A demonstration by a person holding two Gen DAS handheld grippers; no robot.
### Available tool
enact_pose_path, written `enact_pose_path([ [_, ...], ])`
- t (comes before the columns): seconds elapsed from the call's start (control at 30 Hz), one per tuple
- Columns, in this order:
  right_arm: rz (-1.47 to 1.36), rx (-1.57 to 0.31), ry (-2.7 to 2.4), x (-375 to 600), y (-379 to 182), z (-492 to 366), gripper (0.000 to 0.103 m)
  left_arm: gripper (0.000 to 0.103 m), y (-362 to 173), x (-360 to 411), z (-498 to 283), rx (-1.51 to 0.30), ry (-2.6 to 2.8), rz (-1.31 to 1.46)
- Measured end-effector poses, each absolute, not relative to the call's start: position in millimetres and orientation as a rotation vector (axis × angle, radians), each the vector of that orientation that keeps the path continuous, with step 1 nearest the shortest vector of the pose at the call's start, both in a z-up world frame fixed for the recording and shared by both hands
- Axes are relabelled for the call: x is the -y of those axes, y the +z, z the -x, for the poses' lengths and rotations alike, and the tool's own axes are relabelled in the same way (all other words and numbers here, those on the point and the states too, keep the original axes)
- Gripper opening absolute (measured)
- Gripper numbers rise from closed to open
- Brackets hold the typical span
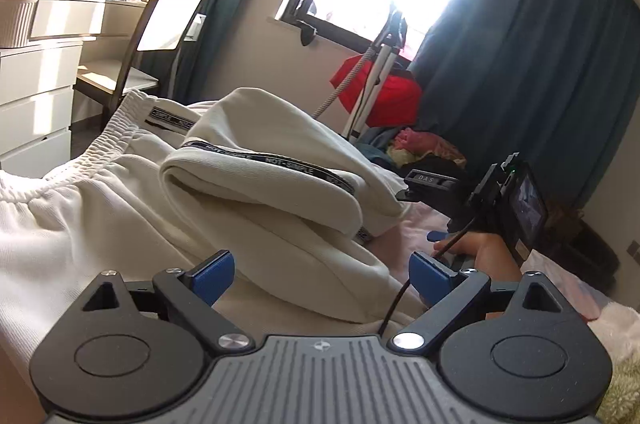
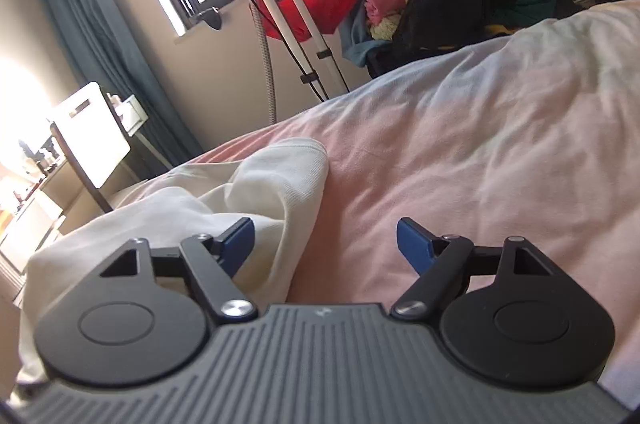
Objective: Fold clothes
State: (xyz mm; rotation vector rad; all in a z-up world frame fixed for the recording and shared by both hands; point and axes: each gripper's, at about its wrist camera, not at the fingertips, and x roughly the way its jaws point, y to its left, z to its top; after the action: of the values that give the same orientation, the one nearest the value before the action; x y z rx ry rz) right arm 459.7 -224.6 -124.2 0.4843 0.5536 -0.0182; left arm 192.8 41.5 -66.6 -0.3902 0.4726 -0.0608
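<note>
Cream sweatpants with a black lettered side stripe lie on the pink bed sheet, a leg folded over itself, the elastic waistband at the left. My left gripper is open and empty, just above the folded leg's near edge. The right gripper shows in the left wrist view, held by a hand at the right of the pants. In the right wrist view my right gripper is open and empty; the cream cloth's end lies by its left finger.
A white drawer unit and chair stand at the left. A tripod, a red bag and a pile of clothes sit under the window beyond the bed. Teal curtains hang behind.
</note>
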Motion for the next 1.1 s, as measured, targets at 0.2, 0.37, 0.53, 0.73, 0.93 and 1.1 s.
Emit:
enact_pose_path([
  [0.2, -0.514, -0.571, -0.030, 207, -132, -513, 0.035, 0.095, -80, -57, -211, -0.468, 0.025, 0.428],
  [0.37, -0.386, -0.497, -0.073, 208, -107, -503, 0.007, 0.094, -85, -50, -222, -0.483, 0.027, 0.413],
  [0.53, -0.361, -0.373, -0.202, 261, -66, -459, 0.006, 0.094, -81, -39, -215, -0.452, 0.006, 0.371],
  [0.73, -0.297, -0.322, -0.433, 329, -12, -415, 0.006, 0.094, -77, -21, -207, -0.452, -0.039, 0.328],
  [0.93, -0.228, -0.274, -0.668, 397, 44, -372, 0.006, 0.094, -77, -11, -202, -0.458, -0.055, 0.288],
  [1.1, -0.170, -0.247, -0.941, 423, 77, -350, 0.007, 0.094, -80, -9, -202, -0.482, -0.081, 0.293],
])
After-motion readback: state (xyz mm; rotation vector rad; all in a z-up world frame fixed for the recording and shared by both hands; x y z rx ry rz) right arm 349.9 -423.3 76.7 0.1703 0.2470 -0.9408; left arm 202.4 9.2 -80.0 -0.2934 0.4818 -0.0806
